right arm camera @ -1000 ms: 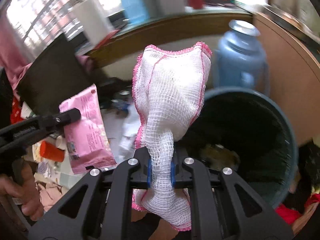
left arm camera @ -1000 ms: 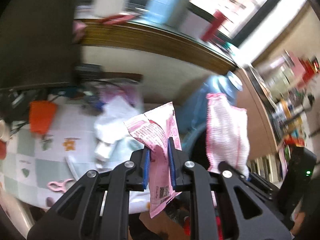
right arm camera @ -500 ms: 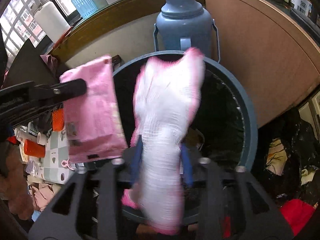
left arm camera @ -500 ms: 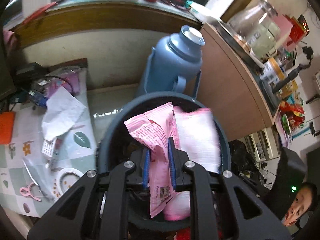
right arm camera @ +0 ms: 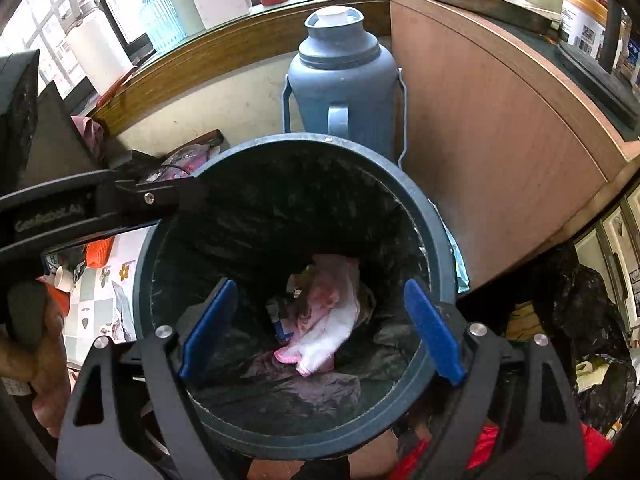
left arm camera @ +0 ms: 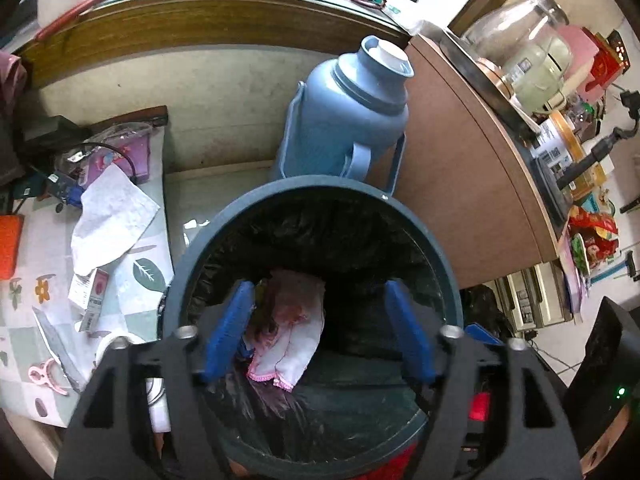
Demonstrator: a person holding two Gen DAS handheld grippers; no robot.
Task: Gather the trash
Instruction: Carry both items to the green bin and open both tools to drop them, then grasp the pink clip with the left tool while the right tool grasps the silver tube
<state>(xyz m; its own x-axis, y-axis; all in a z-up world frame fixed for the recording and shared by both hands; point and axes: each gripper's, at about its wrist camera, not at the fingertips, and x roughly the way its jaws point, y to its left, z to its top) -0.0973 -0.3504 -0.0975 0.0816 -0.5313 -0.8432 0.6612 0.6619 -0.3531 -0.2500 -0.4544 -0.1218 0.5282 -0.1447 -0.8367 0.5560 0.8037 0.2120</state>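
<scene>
Fingers of our left gripper [left arm camera: 320, 332] and right gripper [right arm camera: 320, 332] spreading wide, nothing between them, both over the bin [left arm camera: 448, 280]. White cloth with pink edging [right arm camera: 332, 320] lies at the bin's bottom on the black liner. Blue flask [left arm camera: 344, 120] at twelve o'clock behind the bin; cluttered tabletop [left arm camera: 24, 280] at nine.

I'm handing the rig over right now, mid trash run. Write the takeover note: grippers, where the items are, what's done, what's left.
Left gripper: opening over the round dark-blue trash bin, nothing between its fingers.
Right gripper: likewise opening and empty over the bin.
White mesh cloth with pink trim: lying at the bottom of the bin's black liner.
Done: cloth binned.
Left: crumpled white paper and a small carton lie on the patterned table beside the bin.
</scene>
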